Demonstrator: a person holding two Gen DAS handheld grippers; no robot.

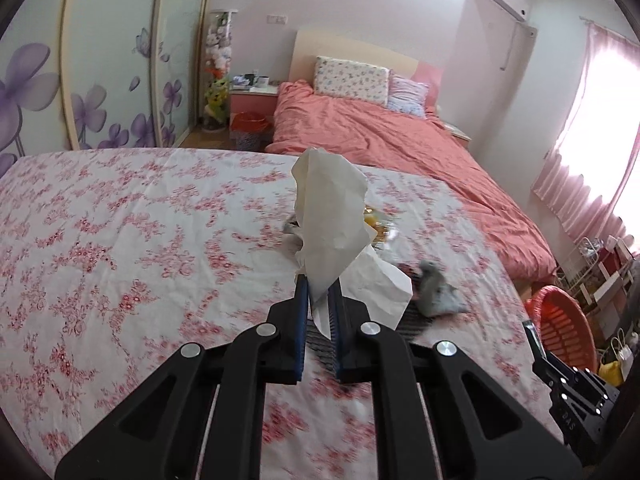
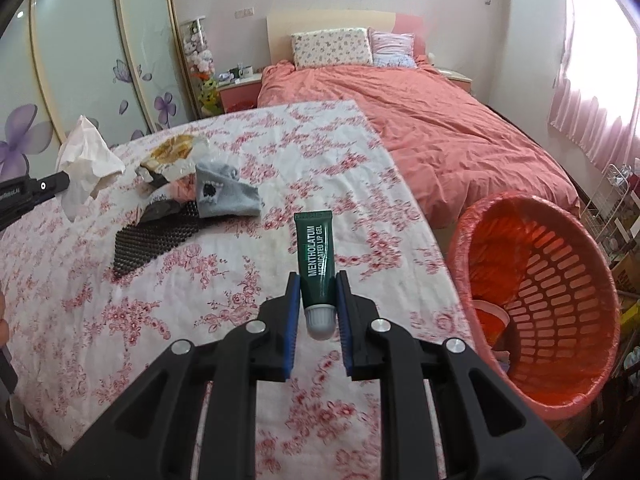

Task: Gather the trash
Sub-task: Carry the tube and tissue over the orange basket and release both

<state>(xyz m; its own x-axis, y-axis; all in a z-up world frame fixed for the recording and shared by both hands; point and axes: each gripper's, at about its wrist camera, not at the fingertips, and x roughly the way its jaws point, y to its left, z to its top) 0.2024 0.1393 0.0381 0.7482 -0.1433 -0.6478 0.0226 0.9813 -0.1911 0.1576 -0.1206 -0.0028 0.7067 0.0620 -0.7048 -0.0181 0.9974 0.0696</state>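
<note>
My left gripper (image 1: 319,282) is shut on a crumpled white tissue (image 1: 334,220), which stands up above the floral tablecloth (image 1: 120,240); the same tissue (image 2: 86,156) shows at the left in the right wrist view. My right gripper (image 2: 318,280) is shut on a dark green lip gel tube (image 2: 316,256), white cap toward the camera, held above the cloth. An orange trash basket (image 2: 560,300) lined with a pink bag stands to the right of the table, some trash inside. It is also seen as the basket (image 1: 560,328) at the right edge in the left wrist view.
On the cloth lie a grey sock (image 2: 224,196), a black mesh mat (image 2: 156,240), a crinkled snack wrapper (image 2: 176,152) and more litter. Beyond the table is a bed with a coral duvet (image 2: 440,132). A wire rack (image 2: 616,208) stands behind the basket.
</note>
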